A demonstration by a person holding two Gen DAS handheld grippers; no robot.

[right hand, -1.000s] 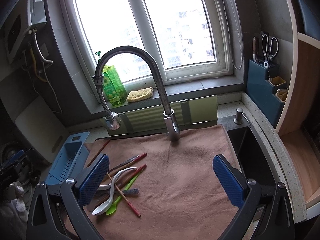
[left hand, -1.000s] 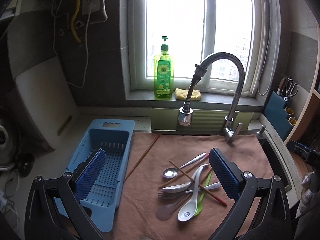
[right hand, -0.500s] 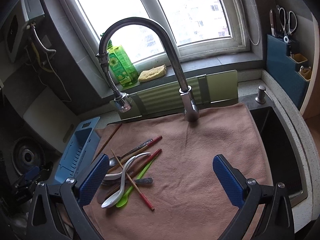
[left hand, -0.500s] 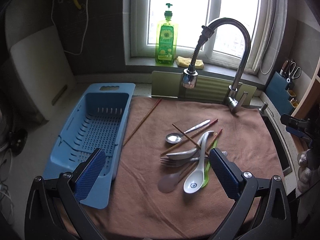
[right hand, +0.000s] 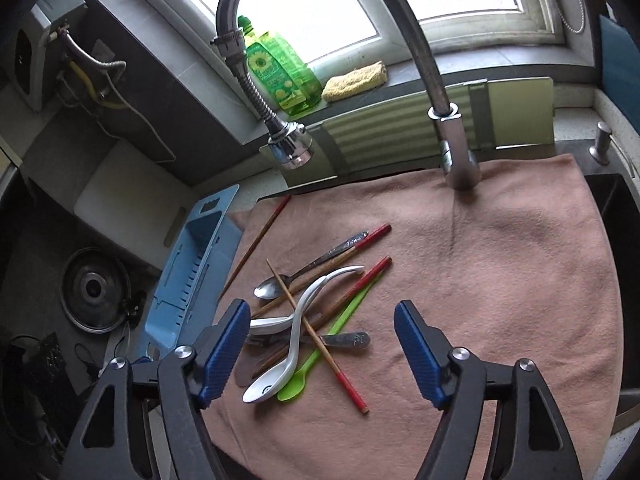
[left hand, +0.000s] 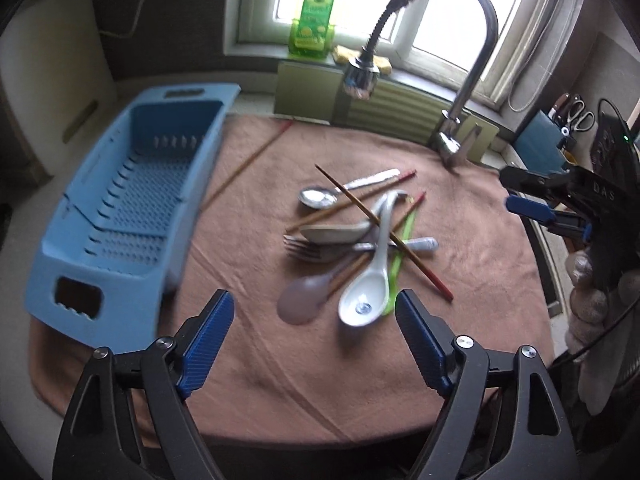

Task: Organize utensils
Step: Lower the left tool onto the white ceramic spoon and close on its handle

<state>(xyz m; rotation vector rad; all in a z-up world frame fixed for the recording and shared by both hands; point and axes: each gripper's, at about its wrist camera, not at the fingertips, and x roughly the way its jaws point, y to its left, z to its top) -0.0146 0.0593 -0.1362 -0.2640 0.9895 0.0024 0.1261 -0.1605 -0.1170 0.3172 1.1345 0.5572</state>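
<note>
Utensils (left hand: pixel 360 240) lie heaped mid-towel (left hand: pixel 480 280), right of the empty blue drain basket (left hand: pixel 120 208); both the left gripper (left hand: pixel 314 336) and right gripper (right hand: pixel 318 344) have descended closer, fingers spread but closing on nothing, so sorting has not begun.

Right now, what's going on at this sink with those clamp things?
A person holds a two-finger gripper in each hand above a brown towel. A heap of utensils lies there: spoons, a fork, chopsticks. One lone chopstick lies apart. The left gripper and right gripper hold nothing; their jaws are closing, nothing gripped yet. The blue basket beside the towel has nothing in it.
</note>
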